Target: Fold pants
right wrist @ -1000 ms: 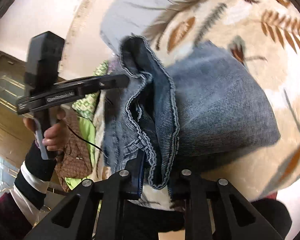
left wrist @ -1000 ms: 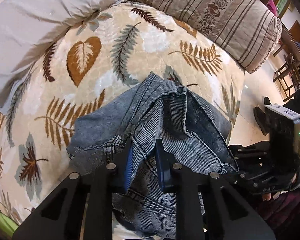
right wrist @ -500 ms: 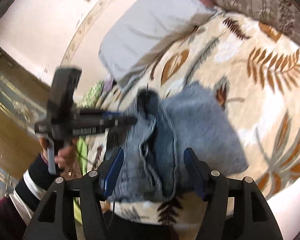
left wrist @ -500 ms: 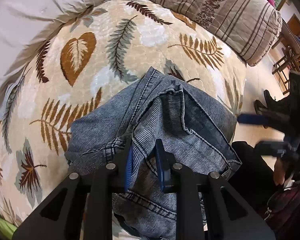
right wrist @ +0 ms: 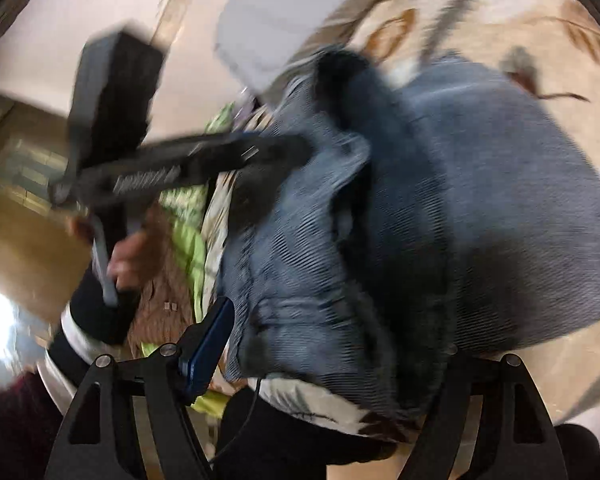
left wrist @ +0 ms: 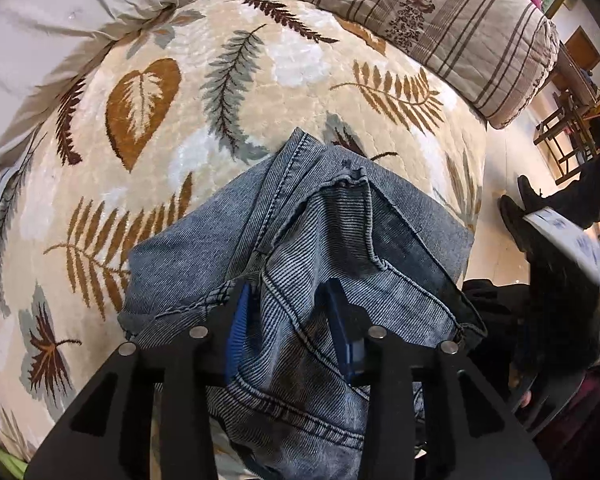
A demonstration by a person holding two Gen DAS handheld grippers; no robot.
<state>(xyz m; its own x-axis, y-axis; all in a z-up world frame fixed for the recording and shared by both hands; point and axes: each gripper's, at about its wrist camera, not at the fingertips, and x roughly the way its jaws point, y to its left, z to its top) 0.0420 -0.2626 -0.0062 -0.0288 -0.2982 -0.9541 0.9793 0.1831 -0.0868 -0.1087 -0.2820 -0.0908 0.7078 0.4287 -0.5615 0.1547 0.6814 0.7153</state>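
Folded blue jeans (left wrist: 340, 232) lie bunched on the leaf-patterned bedspread (left wrist: 140, 100) near its front edge. My left gripper (left wrist: 288, 320) points steeply down over them. Its jaws are opening, with a ridge of denim standing loosely between the blue pads (left wrist: 236, 320). In the right wrist view the jeans (right wrist: 500, 200) fill the middle, blurred. My right gripper (right wrist: 332, 344) is open wide, its jaws still spreading around the near edge of the pile. Its right finger is hidden behind denim. The left gripper (right wrist: 296, 146) reaches in from the left, held by a hand (right wrist: 124, 256).
A white pillow (left wrist: 60, 20) lies at the back left and a striped rolled quilt (left wrist: 440, 12) along the back. Past the bed's right edge are bare floor, wooden chairs (left wrist: 568, 136) and a person's dark shoes (left wrist: 516, 216). Green cloth (right wrist: 188, 240) hangs beside the bed.
My right gripper let go of the jeans' edge and opened wide, backing off and then coming close again. The left jaws, pinched on a denim fold before, have spread apart.
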